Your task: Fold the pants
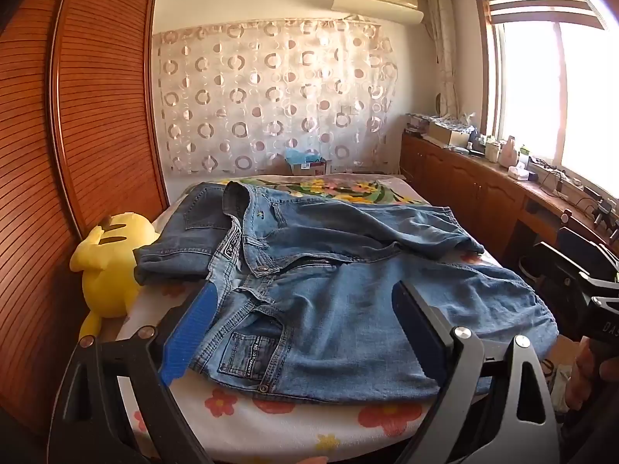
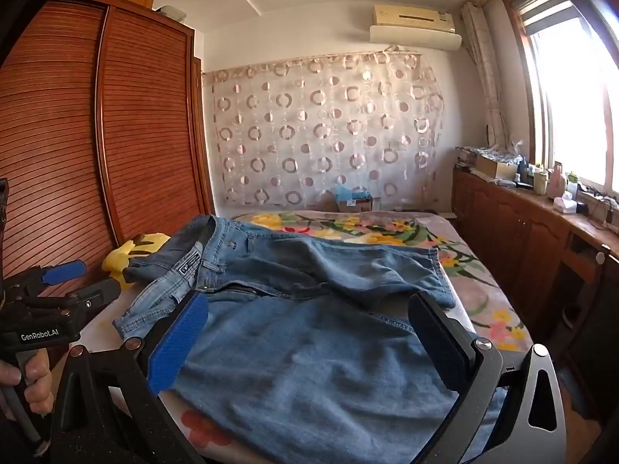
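Pants [image 1: 329, 270] of blue denim lie rumpled across the flowered bed [image 1: 271, 421], waistband beside a yellow plush toy [image 1: 108, 266], one leg thrown over the other; the left gripper [image 1: 305, 332] and right gripper [image 2: 309, 344] hover above, jaws wide apart, holding nothing. Soft, weighty, unslippery cloth, it looks best pinched at waistband and hems.

"GenRobot.AI" on left gripper [image 2: 65, 282] body
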{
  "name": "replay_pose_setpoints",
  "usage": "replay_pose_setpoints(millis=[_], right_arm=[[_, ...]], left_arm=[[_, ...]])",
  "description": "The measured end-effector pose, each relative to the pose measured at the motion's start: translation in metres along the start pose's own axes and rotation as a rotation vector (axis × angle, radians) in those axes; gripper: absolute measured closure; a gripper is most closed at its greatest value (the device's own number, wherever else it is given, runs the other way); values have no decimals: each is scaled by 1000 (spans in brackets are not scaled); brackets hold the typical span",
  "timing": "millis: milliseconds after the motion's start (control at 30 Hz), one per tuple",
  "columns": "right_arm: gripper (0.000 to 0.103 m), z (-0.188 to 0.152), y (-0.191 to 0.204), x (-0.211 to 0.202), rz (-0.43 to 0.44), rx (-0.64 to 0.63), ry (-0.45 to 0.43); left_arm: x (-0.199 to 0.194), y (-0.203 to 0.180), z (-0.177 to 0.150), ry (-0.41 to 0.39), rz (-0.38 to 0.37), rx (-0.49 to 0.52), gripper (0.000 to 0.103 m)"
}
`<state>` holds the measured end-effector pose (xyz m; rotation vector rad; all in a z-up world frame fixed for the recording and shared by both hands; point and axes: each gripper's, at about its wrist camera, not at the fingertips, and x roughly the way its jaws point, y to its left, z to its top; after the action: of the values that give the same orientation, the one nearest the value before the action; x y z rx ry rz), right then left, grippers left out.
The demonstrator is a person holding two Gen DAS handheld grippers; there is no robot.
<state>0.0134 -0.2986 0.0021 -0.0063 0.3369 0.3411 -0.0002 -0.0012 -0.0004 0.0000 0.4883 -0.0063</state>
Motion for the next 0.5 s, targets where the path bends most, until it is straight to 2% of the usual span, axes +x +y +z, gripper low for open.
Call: replay_pose_setpoints(millis=[500], right_arm=[[0,0,5,-1,4,1,6]], left_arm=[[-9,5,1,-16,9,-14,11]])
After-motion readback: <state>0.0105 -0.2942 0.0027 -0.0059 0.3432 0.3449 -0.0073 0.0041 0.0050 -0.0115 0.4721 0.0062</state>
